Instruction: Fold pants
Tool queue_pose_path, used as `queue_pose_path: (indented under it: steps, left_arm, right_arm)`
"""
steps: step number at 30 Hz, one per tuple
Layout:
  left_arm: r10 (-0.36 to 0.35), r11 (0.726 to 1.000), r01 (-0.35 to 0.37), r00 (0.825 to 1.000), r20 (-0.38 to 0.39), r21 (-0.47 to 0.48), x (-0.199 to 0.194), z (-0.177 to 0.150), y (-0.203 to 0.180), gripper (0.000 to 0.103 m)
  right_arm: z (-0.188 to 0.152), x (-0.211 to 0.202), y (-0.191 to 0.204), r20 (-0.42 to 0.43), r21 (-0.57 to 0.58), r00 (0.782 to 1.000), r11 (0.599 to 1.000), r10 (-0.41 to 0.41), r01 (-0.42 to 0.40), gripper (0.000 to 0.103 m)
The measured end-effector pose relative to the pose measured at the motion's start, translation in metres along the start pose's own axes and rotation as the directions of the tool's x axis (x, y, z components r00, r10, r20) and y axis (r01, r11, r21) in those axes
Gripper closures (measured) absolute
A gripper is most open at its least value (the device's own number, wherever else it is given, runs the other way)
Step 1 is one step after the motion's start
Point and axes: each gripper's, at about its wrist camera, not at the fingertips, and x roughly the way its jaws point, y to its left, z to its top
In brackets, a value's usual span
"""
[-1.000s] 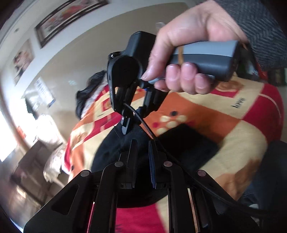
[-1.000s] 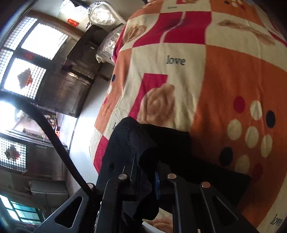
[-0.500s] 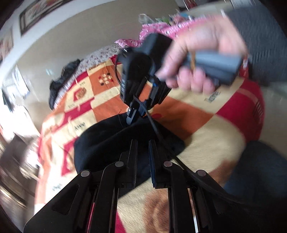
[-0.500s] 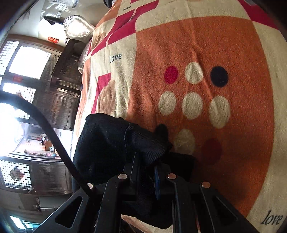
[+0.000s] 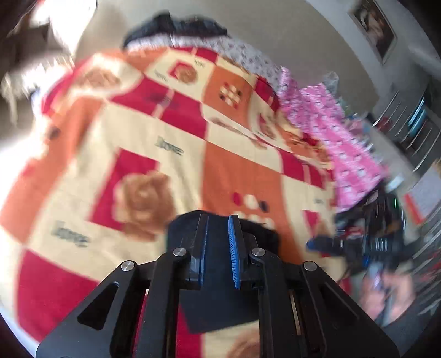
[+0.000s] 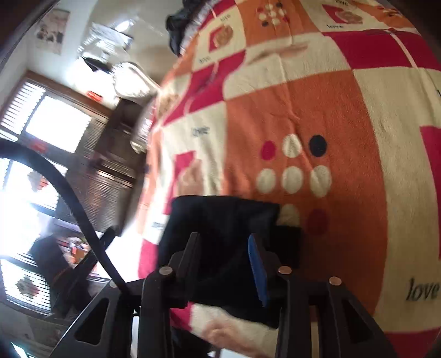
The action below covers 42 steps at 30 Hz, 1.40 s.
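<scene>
The black pants (image 6: pixel 220 220) lie as a folded, roughly square bundle on the bed blanket, close in front of both grippers. They also show in the left wrist view (image 5: pixel 217 308), blurred. My right gripper (image 6: pixel 223 239) is open, its jaws apart over the bundle and holding nothing. My left gripper (image 5: pixel 217 220) is open with a narrow gap, above the bundle and empty. The right gripper also shows, blurred, at the right of the left wrist view (image 5: pixel 358 245).
The bed carries an orange, red and cream checked blanket (image 6: pixel 344 110) printed with "love". Pink patterned fabric (image 5: pixel 341 148) is heaped on the bed's far right. Dark clothes (image 5: pixel 176 24) lie at the far end. A window and dark wooden cabinet (image 6: pixel 104 176) stand left of the bed.
My right gripper has let go of the pants and opened; the fabric dropped flat onto the bundle. My left gripper opened a little and swung round over the bed.
</scene>
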Motion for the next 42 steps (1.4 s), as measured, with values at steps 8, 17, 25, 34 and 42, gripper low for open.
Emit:
queue_pose_path:
  steps: [8,17,25,34,42]
  left_arm:
    - [0.056,0.997,-0.067,0.960,-0.276,-0.033,0.067,-0.066,0.004,0.091]
    - [0.044,0.999,-0.037,0.975,-0.216,0.037,0.058,-0.071,0.006,0.090]
    - [0.228,0.973,-0.223,0.962,-0.147,0.055,0.056,-0.063,0.039,0.078]
    - [0.131,0.991,-0.129,0.990,-0.054,0.045,0.049,-0.013,0.014,0.078]
    - [0.262,0.959,-0.234,0.946,-0.192,0.157,0.126,-0.017,0.021,0.069]
  right_arm:
    - [-0.025,-0.004,0.009,0.065,0.037,0.995,0.996,0.074,-0.077,0.064]
    - [-0.032,0.054,-0.004,-0.038,0.147,0.989,0.980,0.140,-0.133,0.060]
    - [-0.094,0.046,-0.071,0.057,0.371,0.981,0.909,0.184,-0.192,0.101]
    - [-0.031,0.020,0.035,0.173,-0.090,0.977,0.985,-0.128,0.146,0.090]
    - [-0.017,0.093,0.009,0.118,-0.235,0.926,0.895,-0.360,0.378,0.082]
